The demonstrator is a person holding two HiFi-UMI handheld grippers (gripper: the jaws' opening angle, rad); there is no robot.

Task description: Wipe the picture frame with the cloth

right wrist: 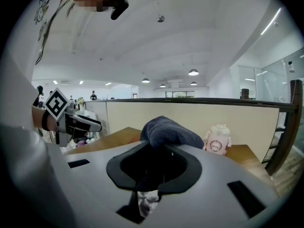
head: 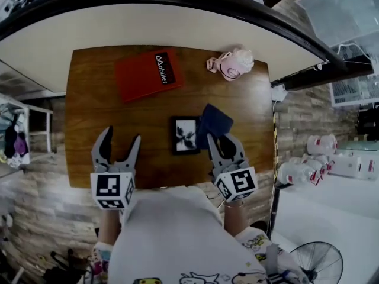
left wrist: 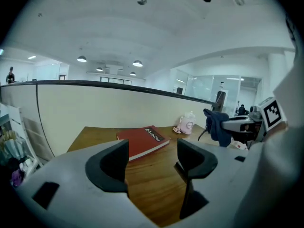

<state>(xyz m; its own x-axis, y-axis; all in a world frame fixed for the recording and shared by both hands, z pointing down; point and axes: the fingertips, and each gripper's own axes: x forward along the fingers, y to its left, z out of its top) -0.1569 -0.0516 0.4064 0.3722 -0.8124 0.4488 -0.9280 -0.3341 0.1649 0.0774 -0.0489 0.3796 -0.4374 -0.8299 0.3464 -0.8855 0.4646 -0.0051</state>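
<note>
One red book [head: 148,74] reads "Mobilier"; left gripper [head: 121,136] fingers apart, right gripper [head: 222,139] clamps cloth [head: 214,122].

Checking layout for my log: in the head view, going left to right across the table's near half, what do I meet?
Left gripper → frame → cloth, held in the right gripper.
</note>
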